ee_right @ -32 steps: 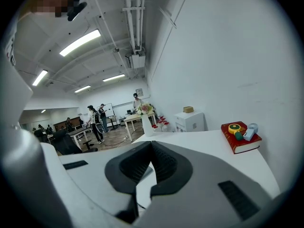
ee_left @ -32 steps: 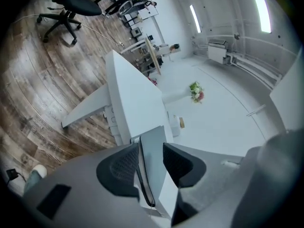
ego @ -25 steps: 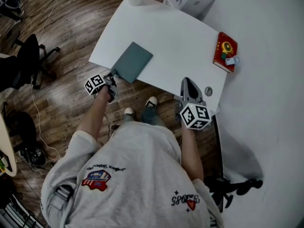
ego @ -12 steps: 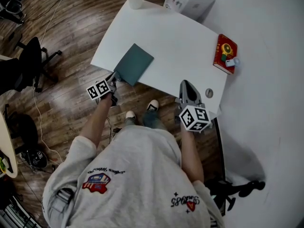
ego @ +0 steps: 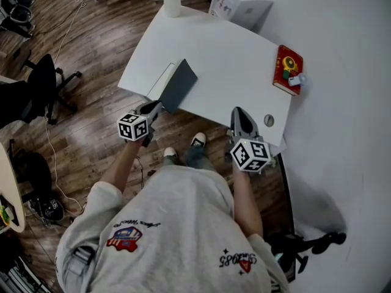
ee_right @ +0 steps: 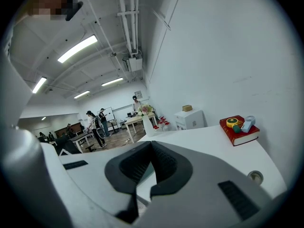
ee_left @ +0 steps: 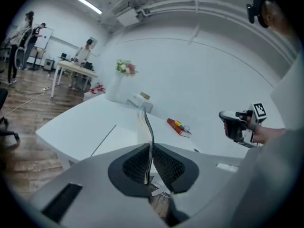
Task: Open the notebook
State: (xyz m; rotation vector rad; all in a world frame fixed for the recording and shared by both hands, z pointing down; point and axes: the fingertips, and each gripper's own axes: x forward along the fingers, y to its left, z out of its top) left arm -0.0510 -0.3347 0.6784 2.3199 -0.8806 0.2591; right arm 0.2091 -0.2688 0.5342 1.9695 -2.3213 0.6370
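Pinching notebook cover (ee_left: 147, 126), left tool (ee_left: 151, 152) clamped, right tool (ee_right: 152, 147) closed

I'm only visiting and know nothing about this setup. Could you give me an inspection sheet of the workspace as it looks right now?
Surface: white table, mostly bare, with a round grommet near its front edge.
Job's things: notebook, dark cover raised off a white page, partly open.
Clutter: red book with small items on top; white box; vase of flowers.
Grippers: left gripper shut on the notebook's cover; right gripper shut, empty, near the table's front edge.
Cables: thin cable on the floor left of the table.
Surroundings: wood floor, office chair, people at far desks.
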